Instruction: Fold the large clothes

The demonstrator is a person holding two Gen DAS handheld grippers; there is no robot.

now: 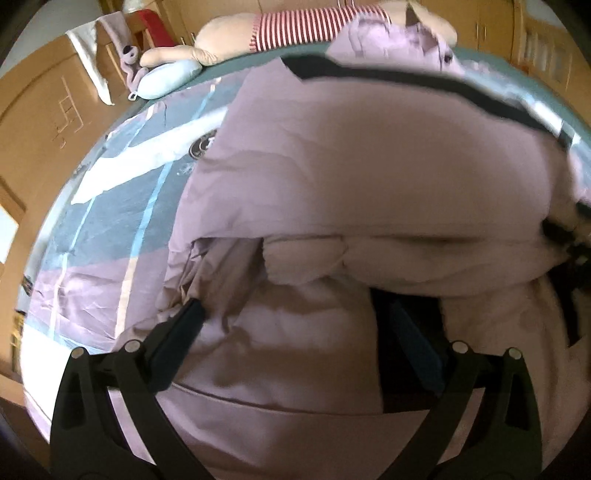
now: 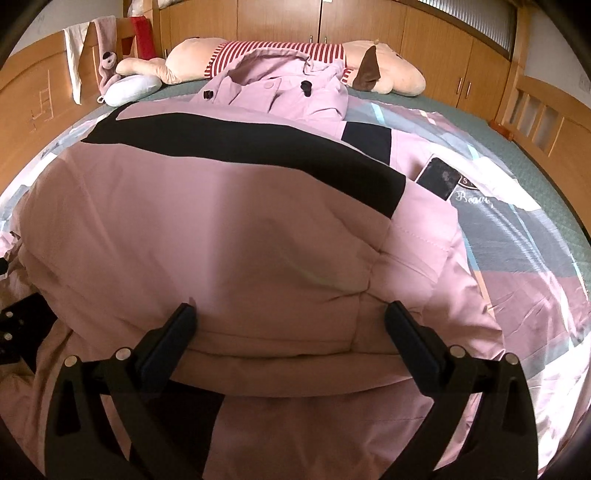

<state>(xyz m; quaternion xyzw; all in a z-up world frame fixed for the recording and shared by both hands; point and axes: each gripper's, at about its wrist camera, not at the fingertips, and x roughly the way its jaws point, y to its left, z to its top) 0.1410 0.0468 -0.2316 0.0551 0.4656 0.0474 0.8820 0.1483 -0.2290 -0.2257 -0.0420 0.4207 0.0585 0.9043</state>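
pink padded coat (image 2: 229, 221) on bed (image 2: 535, 236), hood far | bulky fold across middle looks made, more folding left | left gripper (image 1: 295, 325) and right gripper (image 2: 291, 317) wide apart, gripping nothing

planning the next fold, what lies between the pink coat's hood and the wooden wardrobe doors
A long plush toy in a red-striped shirt lies across the bed between the hood and wardrobe doors, in the right wrist view.

Daylit room, fairly bright; left wrist view motion-blurred, right wrist view sharper. Strong fisheye bending, dark vignette corners. Glare patches at lower right.
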